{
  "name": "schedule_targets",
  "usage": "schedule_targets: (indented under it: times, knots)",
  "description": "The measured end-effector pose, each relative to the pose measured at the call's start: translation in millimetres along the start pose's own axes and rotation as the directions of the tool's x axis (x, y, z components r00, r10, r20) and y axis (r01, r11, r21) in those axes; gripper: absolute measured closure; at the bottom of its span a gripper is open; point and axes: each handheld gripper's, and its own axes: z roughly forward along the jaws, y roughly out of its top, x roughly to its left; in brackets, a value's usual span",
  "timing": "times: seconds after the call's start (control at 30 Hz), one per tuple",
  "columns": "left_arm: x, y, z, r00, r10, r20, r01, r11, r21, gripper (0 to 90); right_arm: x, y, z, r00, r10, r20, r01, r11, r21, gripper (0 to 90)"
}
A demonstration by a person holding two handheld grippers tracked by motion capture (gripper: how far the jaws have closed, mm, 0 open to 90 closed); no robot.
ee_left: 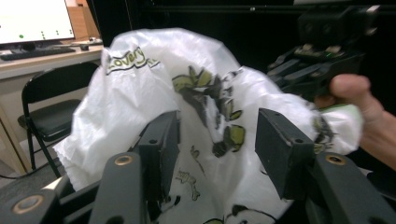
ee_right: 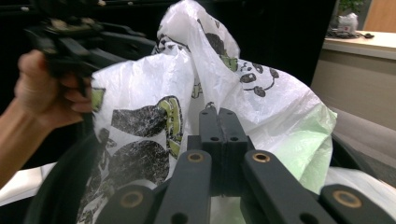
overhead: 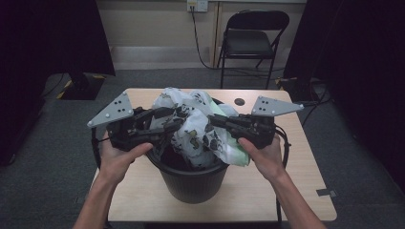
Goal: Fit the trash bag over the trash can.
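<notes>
One light wooden rectangular table (overhead: 143,200), rounded at the corners, standing on grey carpet. One black folding metal chair (overhead: 251,36) well behind it, near the far wall. One small dark round disc (overhead: 239,101) set in the tabletop close to the far edge.

One round black plastic waste bin (overhead: 193,183) upright on the middle of the table. One white thin plastic bag printed with black and green panda figures (overhead: 196,129), bunched up and rising out of the bin's mouth, part draped over the rim on the right side, a pale green patch showing there.

Two hand-held black two-jaw grippers, each topped by one grey three-cornered plate. Left gripper (overhead: 168,120) held by the left hand (overhead: 117,160) at the bin's left rim, aimed inward at the bag; in the left gripper view, jaws standing apart with the bag's film between and beyond them, not clamped on it. Right gripper (overhead: 213,119) held by the right hand (overhead: 262,152) at the right rim, also aimed inward; in the right gripper view, jaws pressed together, tips against a fold of the bag, apparently pinching the film.
</notes>
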Motion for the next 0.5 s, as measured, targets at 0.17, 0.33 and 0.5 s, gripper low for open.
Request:
schedule_targets:
  times: [0.17,0.33,0.5]
  knots:
    - [-10.3,5.2,-2.5,0.9991,0.025,0.034,-0.024,0.9988,-0.044,49.3,-2.6,-1.1,3.1,0.9996,-0.001,0.028,0.0,1.0,0.02,90.0]
    - [-16.4,4.9,12.9,0.9964,0.044,0.073,-0.043,0.999,-0.005,45.3,5.3,5.9,8.8,0.9998,-0.022,-0.001,0.022,1.0,0.02,90.0]
    - [-16.7,1.0,22.0,0.9975,0.041,0.057,-0.044,0.9971,0.062,39.3,17.1,22.2,11.5,0.9984,-0.047,-0.032,0.047,0.999,-0.008,90.0]
